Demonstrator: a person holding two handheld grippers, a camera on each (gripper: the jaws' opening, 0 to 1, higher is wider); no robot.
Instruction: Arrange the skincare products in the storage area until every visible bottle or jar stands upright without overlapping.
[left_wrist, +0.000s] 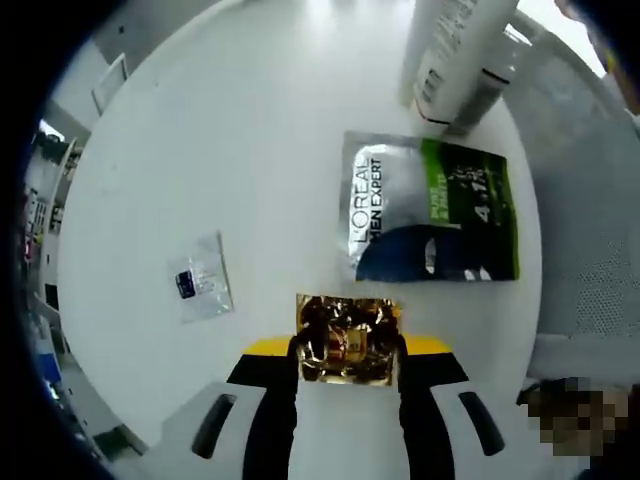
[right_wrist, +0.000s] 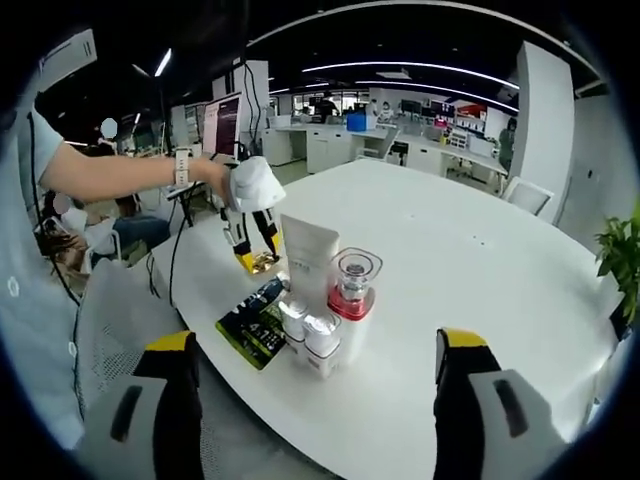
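My left gripper (left_wrist: 348, 352) is shut on a gold foil sachet (left_wrist: 345, 322), held just over the white table (left_wrist: 250, 130). Beyond it lie a green and silver L'Oreal sachet (left_wrist: 430, 210) and a small silver sachet (left_wrist: 200, 280). White tubes (left_wrist: 455, 50) stand at the far edge of that view. In the right gripper view my right gripper (right_wrist: 315, 365) is open with nothing between its fingers. In front of it, upright and close together, stand a white tube (right_wrist: 308, 260), a clear-capped jar with a red band (right_wrist: 352, 285) and small white bottles (right_wrist: 305, 335). The left gripper (right_wrist: 250, 245) hovers behind them.
A person's hand (right_wrist: 215, 175) holds the left gripper. The green sachet (right_wrist: 255, 330) lies flat left of the cluster. A mesh chair (left_wrist: 590, 250) stands by the table edge. Office desks and seated people are far behind.
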